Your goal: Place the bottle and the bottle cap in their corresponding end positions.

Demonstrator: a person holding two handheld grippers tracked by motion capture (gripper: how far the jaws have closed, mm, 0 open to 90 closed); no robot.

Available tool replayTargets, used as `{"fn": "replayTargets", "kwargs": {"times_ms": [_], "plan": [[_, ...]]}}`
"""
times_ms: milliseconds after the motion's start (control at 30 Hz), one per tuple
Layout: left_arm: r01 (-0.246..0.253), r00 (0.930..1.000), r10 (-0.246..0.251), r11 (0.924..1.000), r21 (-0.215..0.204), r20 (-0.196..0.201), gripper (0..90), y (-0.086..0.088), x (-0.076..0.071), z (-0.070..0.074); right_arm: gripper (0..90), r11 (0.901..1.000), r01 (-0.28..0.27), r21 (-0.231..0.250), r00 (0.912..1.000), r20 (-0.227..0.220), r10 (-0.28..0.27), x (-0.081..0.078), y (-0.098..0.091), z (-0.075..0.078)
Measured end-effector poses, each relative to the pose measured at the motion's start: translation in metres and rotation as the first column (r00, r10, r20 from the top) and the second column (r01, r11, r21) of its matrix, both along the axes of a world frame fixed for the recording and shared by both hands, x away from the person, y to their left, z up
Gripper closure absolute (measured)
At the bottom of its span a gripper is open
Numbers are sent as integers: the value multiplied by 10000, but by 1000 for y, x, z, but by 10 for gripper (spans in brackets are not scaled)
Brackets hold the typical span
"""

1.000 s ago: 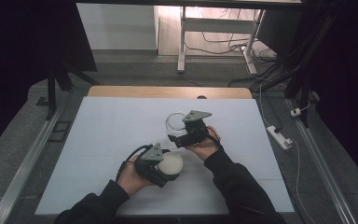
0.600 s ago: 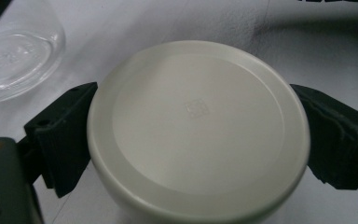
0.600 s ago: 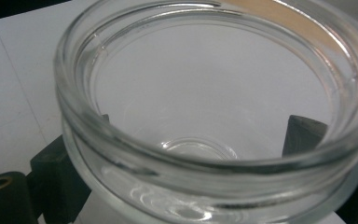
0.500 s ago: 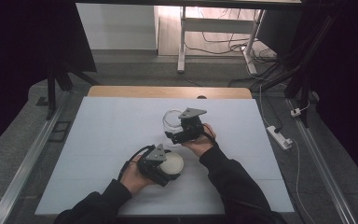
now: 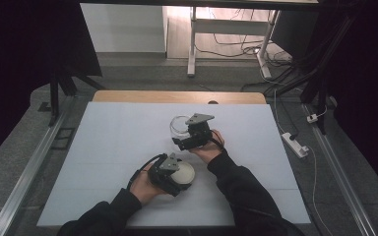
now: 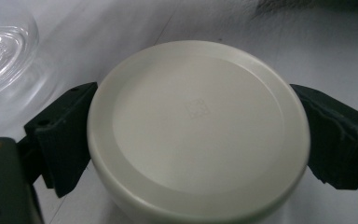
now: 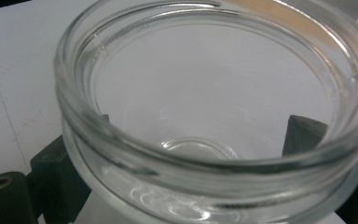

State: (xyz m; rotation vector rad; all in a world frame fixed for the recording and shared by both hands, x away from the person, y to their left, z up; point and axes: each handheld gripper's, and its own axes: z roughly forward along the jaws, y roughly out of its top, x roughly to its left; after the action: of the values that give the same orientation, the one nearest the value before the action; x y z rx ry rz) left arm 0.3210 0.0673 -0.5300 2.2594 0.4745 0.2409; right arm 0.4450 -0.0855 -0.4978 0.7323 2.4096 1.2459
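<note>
A round cream lid sits between the jaws of my left gripper, which is shut on its rim; in the high view the lid is near the table's front centre. A clear glass jar, open at the top and empty, stands between the jaws of my right gripper, which is shut on its wall. In the high view the jar stands upright just behind the lid, at mid-table. Part of the jar shows at the upper left of the left gripper view.
The work surface is a white sheet over a wooden table, with metal rails along both sides. A white power strip lies off the right edge. Table legs and cables stand behind the far edge.
The left gripper with the lid has shifted slightly right and forward toward the jar. The right gripper and jar have moved slightly left and away.
</note>
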Motion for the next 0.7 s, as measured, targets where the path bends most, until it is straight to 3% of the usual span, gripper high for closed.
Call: {"fn": "replayTargets", "kwargs": {"times_ms": [567,700], "plan": [[-73,9996,97,9958,914,-258,78,-5,6,-11,66,9994,-117,-319,9999,-25,116,0,5,-15],[-117,9991,155,9956,932,-398,77,-5,7,-12,65,9997,-115,-225,9999,-119,112,1,4,-16]]}}
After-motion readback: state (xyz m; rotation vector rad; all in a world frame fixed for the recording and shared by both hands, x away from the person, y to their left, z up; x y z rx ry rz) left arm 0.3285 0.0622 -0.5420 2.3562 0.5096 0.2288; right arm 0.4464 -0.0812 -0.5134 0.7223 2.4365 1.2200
